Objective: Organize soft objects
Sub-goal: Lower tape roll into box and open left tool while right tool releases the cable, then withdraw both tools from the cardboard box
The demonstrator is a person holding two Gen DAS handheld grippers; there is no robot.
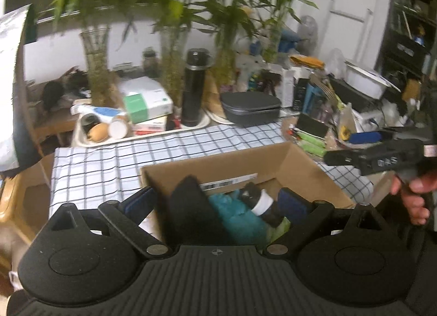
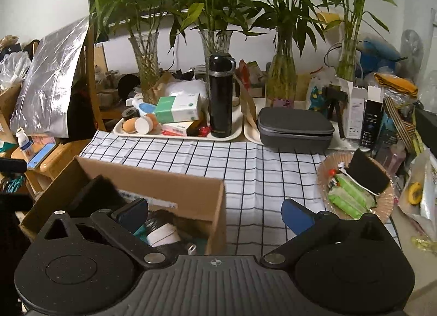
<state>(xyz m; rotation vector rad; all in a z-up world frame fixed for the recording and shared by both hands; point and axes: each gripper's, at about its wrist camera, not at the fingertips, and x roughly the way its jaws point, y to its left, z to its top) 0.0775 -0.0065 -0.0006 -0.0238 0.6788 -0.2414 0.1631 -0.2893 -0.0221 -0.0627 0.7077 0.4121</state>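
A brown cardboard box point(image 1: 297, 171) stands on the checked tablecloth. Inside lie a black foam block point(image 1: 188, 206), a teal soft toy point(image 1: 240, 214) and a black and white rolled item point(image 1: 262, 204). My left gripper point(image 1: 215, 204) is open and empty, held above the box's near side. The right gripper shows at the right edge of the left wrist view point(image 1: 382, 156), held in a hand. In the right wrist view the box point(image 2: 164, 182) is at lower left, with the foam point(image 2: 92, 190) and the rolled item point(image 2: 161, 234) inside. My right gripper point(image 2: 215, 214) is open and empty over the box's right wall and the cloth.
A pink glass plate point(image 2: 327, 168) at right holds green packets point(image 2: 349, 198) and a black sponge point(image 2: 368, 171). Behind the cloth are trays with a black flask point(image 2: 220, 97), a tissue box point(image 2: 177, 108), a grey case point(image 2: 295, 130) and vases of bamboo point(image 2: 144, 70). Clutter lines the right side.
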